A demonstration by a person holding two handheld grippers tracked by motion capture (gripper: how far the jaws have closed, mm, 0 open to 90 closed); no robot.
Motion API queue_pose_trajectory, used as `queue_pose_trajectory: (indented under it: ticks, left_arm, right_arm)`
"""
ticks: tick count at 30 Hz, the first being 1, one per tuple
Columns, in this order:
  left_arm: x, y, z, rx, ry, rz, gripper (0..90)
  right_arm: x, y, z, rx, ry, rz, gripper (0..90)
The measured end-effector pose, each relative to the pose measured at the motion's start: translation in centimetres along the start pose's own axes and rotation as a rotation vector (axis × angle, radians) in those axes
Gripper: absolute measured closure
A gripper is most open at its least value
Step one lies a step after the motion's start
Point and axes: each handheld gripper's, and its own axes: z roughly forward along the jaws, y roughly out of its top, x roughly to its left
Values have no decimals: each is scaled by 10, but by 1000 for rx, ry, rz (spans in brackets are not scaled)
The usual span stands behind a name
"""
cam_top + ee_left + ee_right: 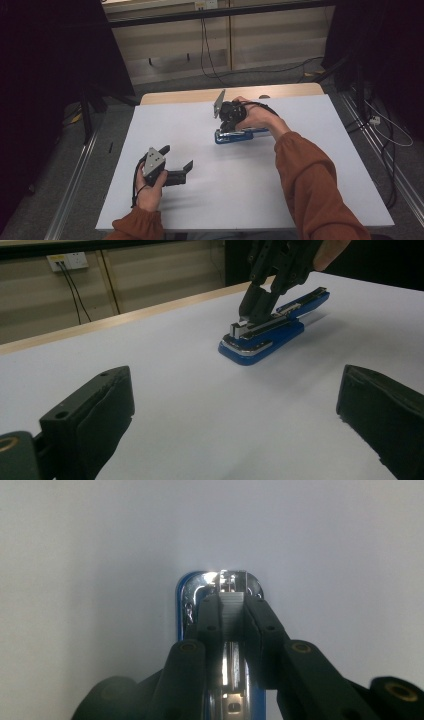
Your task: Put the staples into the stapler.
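A blue stapler [242,135] [265,342] lies on the white table [310,170], right of centre and toward the far side. My right gripper [226,129] [249,316] [232,602] points down onto its front end. Its jaws are shut on a silvery ridged strip [232,614], apparently staples, sitting in the stapler's metal channel. The stapler's blue rim [180,597] and shiny nose show just beyond the tips. My left gripper [177,157] [235,387] rests low at the front left, open, with nothing between its jaws, and faces the stapler.
The table's wooden far edge [200,94] runs behind the stapler. Cables hang from a wall socket [67,261] and trail over the floor beyond. Dark stands and rails flank the table on both sides.
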Motion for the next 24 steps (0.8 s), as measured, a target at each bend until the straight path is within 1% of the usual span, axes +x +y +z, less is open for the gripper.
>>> queue_pose_trajectory:
  ticks: [1, 2, 3, 9, 11, 12, 18, 22, 23, 24]
  left_arm:
    - [0, 0, 0, 0, 0, 1, 21]
    - [0, 0, 0, 0, 1, 0, 21]
    - [0, 0, 0, 0, -1, -5, 21]
    - [0, 0, 0, 1, 0, 1, 21]
    - [0, 0, 0, 0, -1, 2, 21]
    - [0, 0, 0, 1, 0, 2, 21]
    - [0, 0, -1, -1, 0, -2, 21]
    - [1, 0, -1, 0, 0, -1, 21]
    - [0, 0, 0, 1, 0, -2, 21]
    - [0, 0, 0, -1, 0, -2, 21]
  right_arm:
    - [0, 0, 1, -10, -5, -6, 790]
    - [0, 1, 1, -11, 0, -6, 790]
    - [0, 1, 0, -3, -4, -10, 790]
    - [0, 2, 2, -3, -1, -11, 790]
    - [0, 3, 2, 9, 1, -6, 790]
    - [-1, 3, 4, 8, 4, -15, 790]
    - [0, 6, 8, 16, 5, -18, 790]
    - [-1, 6, 4, -6, 4, -19, 790]
    - [-1, 6, 2, 2, 5, -10, 790]
    - [-1, 6, 1, 4, 0, -10, 790]
